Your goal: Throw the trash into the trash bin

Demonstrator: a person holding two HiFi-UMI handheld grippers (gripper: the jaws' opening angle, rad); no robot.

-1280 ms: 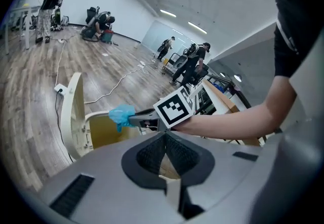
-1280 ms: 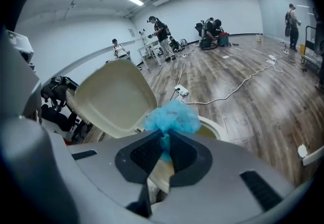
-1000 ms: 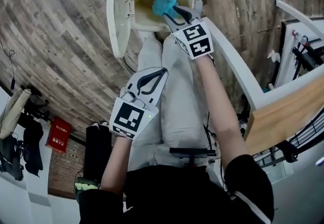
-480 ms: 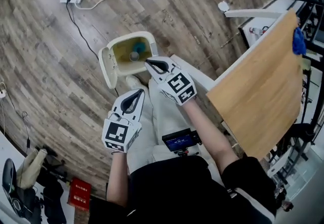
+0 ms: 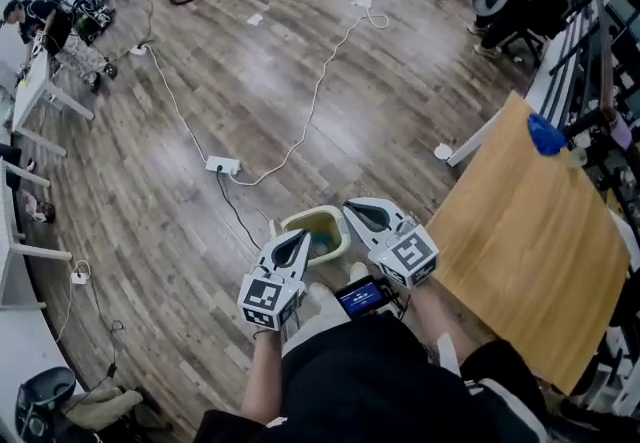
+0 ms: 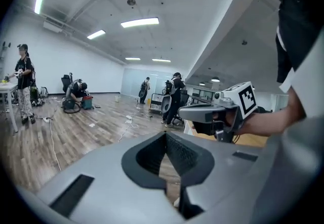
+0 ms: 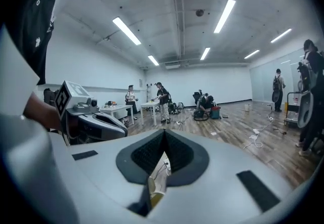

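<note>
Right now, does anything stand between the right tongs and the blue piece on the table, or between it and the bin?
Nothing visible does. The wooden table lies bare between the shut right tongs and the blue piece at its far edge; the bin stands open on the floor beside it.

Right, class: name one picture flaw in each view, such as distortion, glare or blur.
Head view: floorboards bow toward the edges. Left gripper view: black corners ring a fisheye circle. Right gripper view: ceiling strip lights blow out white.
</note>
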